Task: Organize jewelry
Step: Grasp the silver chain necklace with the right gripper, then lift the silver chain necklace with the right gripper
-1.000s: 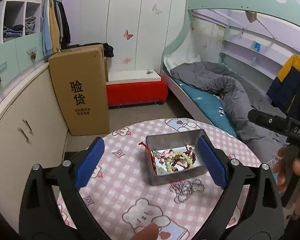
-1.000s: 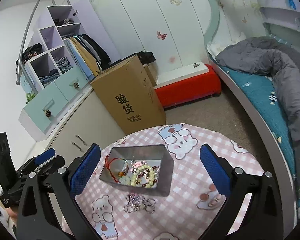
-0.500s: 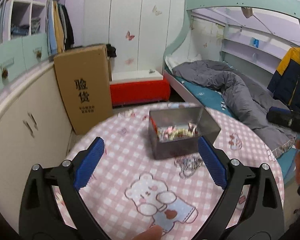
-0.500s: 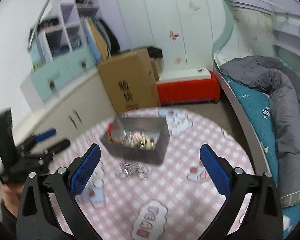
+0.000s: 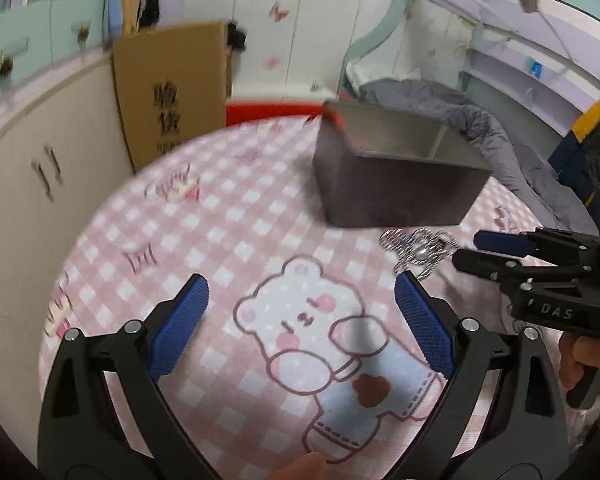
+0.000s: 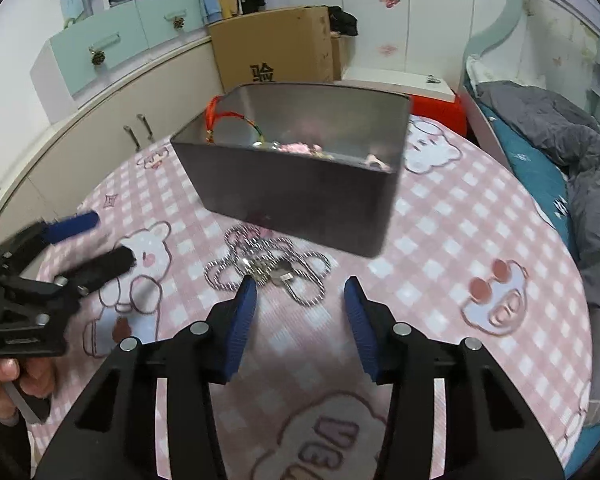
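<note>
Already low over the pink checked surface (image 6: 460, 240), the right tongs (image 6: 300, 304) have just been closing to about half their spread, with nothing between the blue pads; the left tongs (image 5: 300, 300) stand wide and empty. Just ahead of the right tongs lies a silver chain (image 6: 266, 268), loose beside the grey metal box (image 6: 300, 192). Beyond it, that box already holds a red cord bracelet (image 6: 228, 120) and beads. Judging by this, most pieces are stowed and the chain remains.
</note>
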The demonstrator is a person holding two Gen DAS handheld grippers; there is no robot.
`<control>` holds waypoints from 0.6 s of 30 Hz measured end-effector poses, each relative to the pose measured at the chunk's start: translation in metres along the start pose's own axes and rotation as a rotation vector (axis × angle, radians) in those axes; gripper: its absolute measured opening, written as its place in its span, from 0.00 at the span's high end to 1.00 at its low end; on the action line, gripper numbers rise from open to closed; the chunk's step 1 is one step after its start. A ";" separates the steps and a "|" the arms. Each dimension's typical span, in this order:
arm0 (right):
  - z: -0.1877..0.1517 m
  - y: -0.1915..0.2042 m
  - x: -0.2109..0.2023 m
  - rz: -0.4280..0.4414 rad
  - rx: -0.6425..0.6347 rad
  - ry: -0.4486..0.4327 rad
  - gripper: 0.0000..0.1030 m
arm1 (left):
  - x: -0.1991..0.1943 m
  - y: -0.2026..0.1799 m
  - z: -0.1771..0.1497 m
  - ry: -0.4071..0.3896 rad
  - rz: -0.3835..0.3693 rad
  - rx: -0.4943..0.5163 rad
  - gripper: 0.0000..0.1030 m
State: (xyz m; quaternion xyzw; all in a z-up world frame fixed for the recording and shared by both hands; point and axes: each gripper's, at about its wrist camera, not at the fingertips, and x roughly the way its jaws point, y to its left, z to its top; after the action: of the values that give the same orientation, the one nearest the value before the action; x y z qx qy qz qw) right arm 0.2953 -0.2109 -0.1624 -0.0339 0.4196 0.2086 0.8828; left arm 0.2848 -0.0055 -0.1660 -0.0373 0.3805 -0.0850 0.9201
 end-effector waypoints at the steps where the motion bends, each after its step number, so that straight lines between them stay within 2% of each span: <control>1: 0.002 0.001 0.002 0.008 -0.004 -0.001 0.60 | 0.002 0.006 0.000 0.010 -0.009 -0.032 0.10; 6: 0.007 0.009 0.016 -0.006 -0.053 0.026 0.71 | 0.009 0.020 -0.003 0.046 -0.054 -0.120 0.10; 7: 0.007 0.009 0.018 -0.005 -0.051 0.021 0.71 | 0.009 0.020 -0.004 0.045 -0.056 -0.122 0.10; 9: 0.006 0.011 0.018 0.002 -0.064 0.020 0.84 | 0.009 0.019 -0.004 0.046 -0.055 -0.117 0.10; 12: 0.000 0.015 0.015 -0.010 -0.084 0.022 0.89 | 0.009 0.019 -0.005 0.050 -0.048 -0.105 0.10; 16: -0.020 0.010 -0.002 0.010 -0.054 0.007 0.89 | 0.008 0.018 -0.004 0.049 -0.061 -0.101 0.10; 18: -0.033 0.009 -0.015 0.017 -0.047 0.000 0.96 | 0.009 0.014 -0.003 0.047 -0.060 -0.088 0.10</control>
State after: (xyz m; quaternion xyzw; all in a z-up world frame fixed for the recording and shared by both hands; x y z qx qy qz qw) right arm 0.2595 -0.2154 -0.1712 -0.0511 0.4151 0.2258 0.8798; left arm 0.2908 0.0070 -0.1759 -0.0870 0.4043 -0.0964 0.9053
